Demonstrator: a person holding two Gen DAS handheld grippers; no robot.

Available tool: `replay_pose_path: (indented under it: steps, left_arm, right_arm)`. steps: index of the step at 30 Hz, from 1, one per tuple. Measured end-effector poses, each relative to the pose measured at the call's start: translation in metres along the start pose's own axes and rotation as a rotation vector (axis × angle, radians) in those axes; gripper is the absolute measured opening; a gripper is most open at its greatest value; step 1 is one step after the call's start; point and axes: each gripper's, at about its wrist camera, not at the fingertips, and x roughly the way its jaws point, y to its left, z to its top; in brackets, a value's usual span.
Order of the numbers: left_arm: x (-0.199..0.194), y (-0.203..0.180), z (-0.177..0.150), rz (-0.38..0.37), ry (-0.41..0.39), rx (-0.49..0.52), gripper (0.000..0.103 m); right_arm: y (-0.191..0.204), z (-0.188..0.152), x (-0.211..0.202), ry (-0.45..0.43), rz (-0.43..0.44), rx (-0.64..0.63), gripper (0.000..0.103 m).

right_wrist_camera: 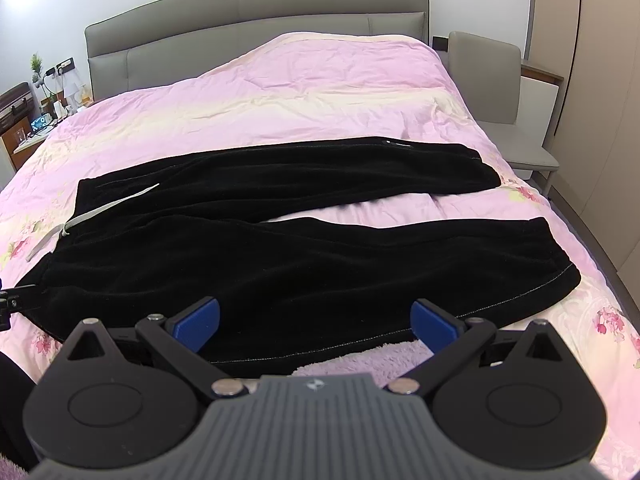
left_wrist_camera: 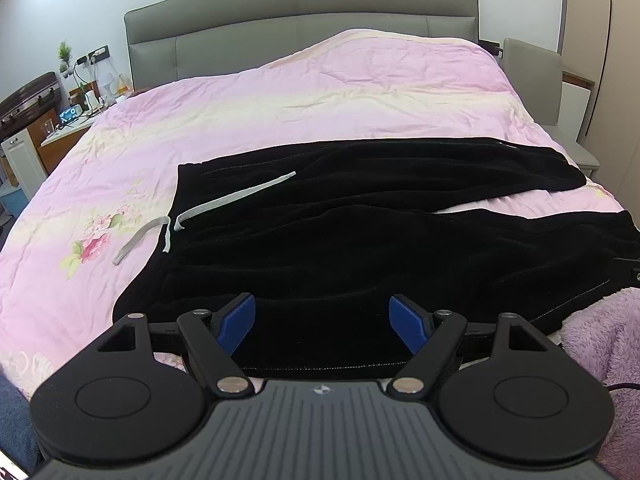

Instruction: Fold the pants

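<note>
Black pants (left_wrist_camera: 360, 232) spread flat across the pink quilt (left_wrist_camera: 280, 112), waistband at nine o'clock, legs toward three, left tongs (left_wrist_camera: 322, 322) and right tongs (right_wrist_camera: 316, 326) both apart above the near edge

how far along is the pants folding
Done: the black pants lie spread flat on the pink duvet, legs apart. In hand: nothing; the left tool and right tool hover open over the near edge. Left: every fold.

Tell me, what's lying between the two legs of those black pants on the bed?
Only bare pink quilt: a wedge of it shows between the far leg and the near leg, clearest in the right wrist view.
</note>
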Motion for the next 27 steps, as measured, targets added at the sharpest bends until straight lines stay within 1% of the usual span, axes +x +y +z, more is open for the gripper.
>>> replay_pose_path:
  steps: [27]
  left_arm:
    - [0.0027,0.0003,-0.0006,-0.021,0.02,-0.001,0.09]
  right_arm:
    - [-0.002,-0.0031,0.0017,0.004,0.002,0.013,0.098]
